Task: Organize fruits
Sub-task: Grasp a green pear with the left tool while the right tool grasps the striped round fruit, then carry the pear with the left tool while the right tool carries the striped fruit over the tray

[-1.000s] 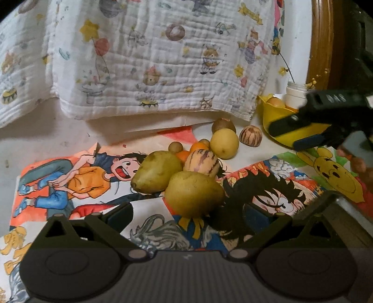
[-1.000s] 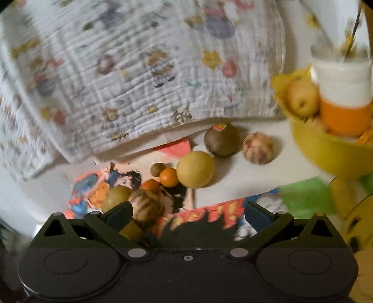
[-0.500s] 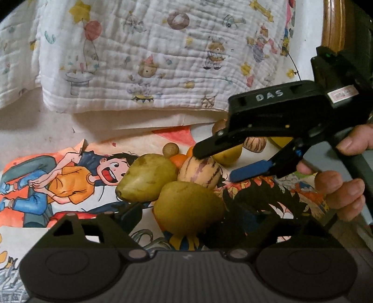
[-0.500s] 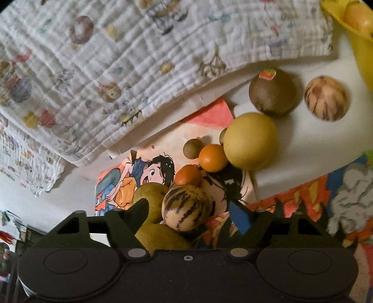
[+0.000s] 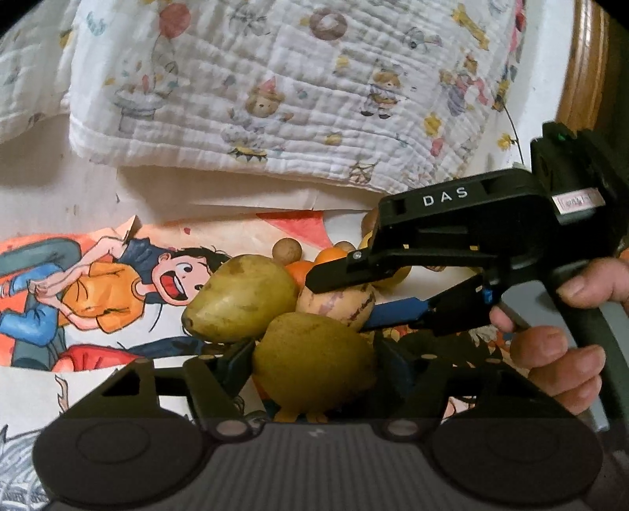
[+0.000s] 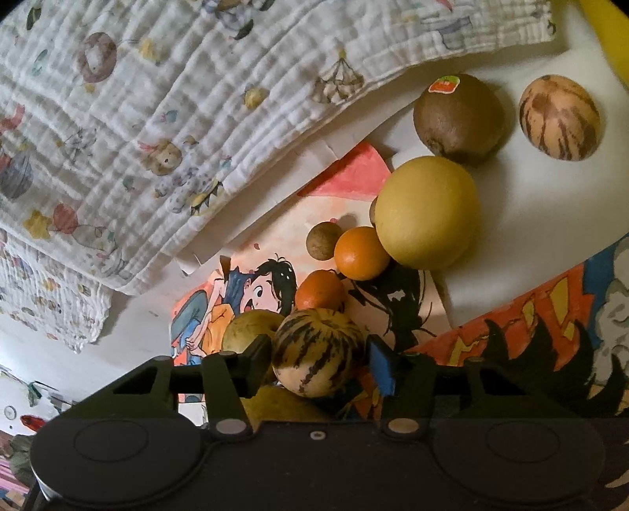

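Note:
A heap of fruit lies on a cartoon-print cloth (image 5: 98, 298). My left gripper (image 5: 314, 365) has a yellow-green pear (image 5: 314, 346) between its closing jaws. The pads stand right at the pear's sides, and no firm press shows. A second pear (image 5: 243, 298) lies just behind on the left. My right gripper (image 6: 320, 361) reaches in from the right (image 5: 338, 302) around a striped cream fruit (image 6: 318, 353). Its jaws are closing, and a sliver of gap remains at the blue pad. Two oranges (image 6: 361, 253), a small brown fruit (image 6: 324, 241) and a big yellow round fruit (image 6: 426, 212) lie beyond.
A brown fruit with a sticker (image 6: 458, 118) and another striped fruit (image 6: 560, 118) lie on white paper at the back right. A yellow bowl's edge (image 6: 605, 31) shows in the top right corner. A printed quilt (image 5: 295, 98) hangs behind. A hand (image 5: 562, 353) holds the right gripper.
Both grippers have come down and in on the heap. The left jaws narrowed around the front pear. The right gripper swung in from the bowl and narrowed around the striped fruit.

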